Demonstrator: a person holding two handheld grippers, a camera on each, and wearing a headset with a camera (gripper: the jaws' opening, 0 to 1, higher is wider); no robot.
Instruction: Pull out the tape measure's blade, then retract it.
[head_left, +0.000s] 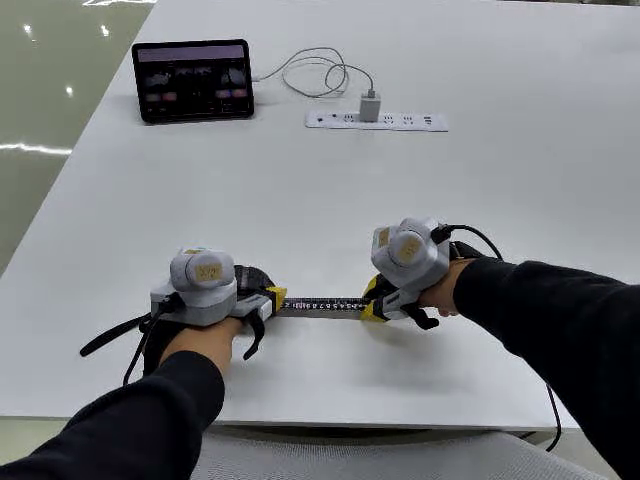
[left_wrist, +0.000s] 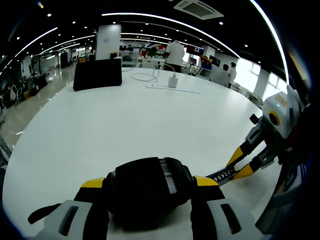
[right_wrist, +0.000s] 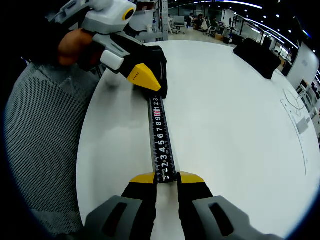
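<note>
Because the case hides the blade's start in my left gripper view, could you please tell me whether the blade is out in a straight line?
Observer: Yes. In the right gripper view the blade runs straight along the table from the tape measure case to the right gripper.
Operator: How deep does its end sit in that gripper?
Observer: Only at the yellow tips, which close on it; it goes no further in between the jaws.
Operator: Is the tablet's screen on?
Observer: Yes. In the head view the tablet is lit.
</note>
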